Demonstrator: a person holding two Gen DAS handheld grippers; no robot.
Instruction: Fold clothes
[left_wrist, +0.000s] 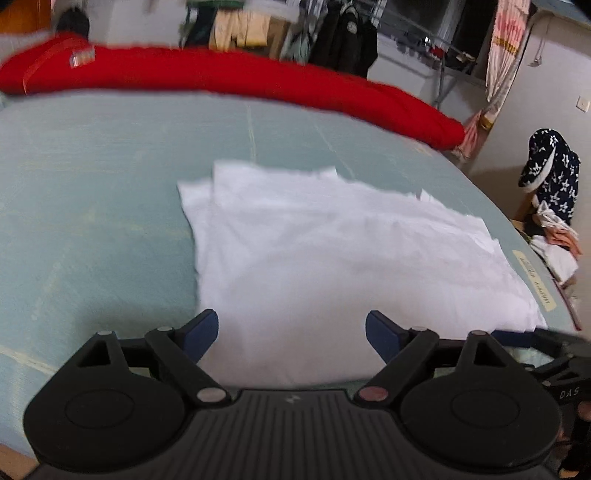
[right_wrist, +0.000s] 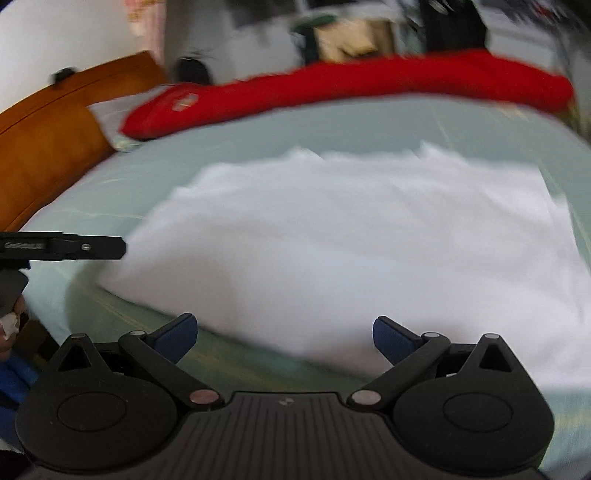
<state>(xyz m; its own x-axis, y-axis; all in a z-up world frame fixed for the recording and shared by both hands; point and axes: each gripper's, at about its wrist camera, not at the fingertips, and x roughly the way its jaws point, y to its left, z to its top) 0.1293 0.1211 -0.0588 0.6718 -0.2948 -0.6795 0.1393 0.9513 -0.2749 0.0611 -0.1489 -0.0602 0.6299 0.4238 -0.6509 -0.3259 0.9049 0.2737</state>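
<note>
A white garment (left_wrist: 332, 251) lies spread flat on the pale green bed (left_wrist: 92, 206), partly folded, with layered edges at its far side. My left gripper (left_wrist: 291, 336) stands open above the garment's near edge, nothing between its blue pads. In the right wrist view the same white garment (right_wrist: 351, 236) fills the middle, blurred by motion. My right gripper (right_wrist: 284, 338) is open over the garment's near left corner and grips nothing. The left gripper's black body (right_wrist: 62, 245) shows at the left edge of that view.
A long red quilt (left_wrist: 229, 79) lies across the far side of the bed. A wooden headboard (right_wrist: 48, 147) stands to the left. Hanging clothes (left_wrist: 332, 33) fill the back. A dark star-patterned garment (left_wrist: 550, 170) and a pile of clothes (left_wrist: 554, 240) sit off the bed's right edge.
</note>
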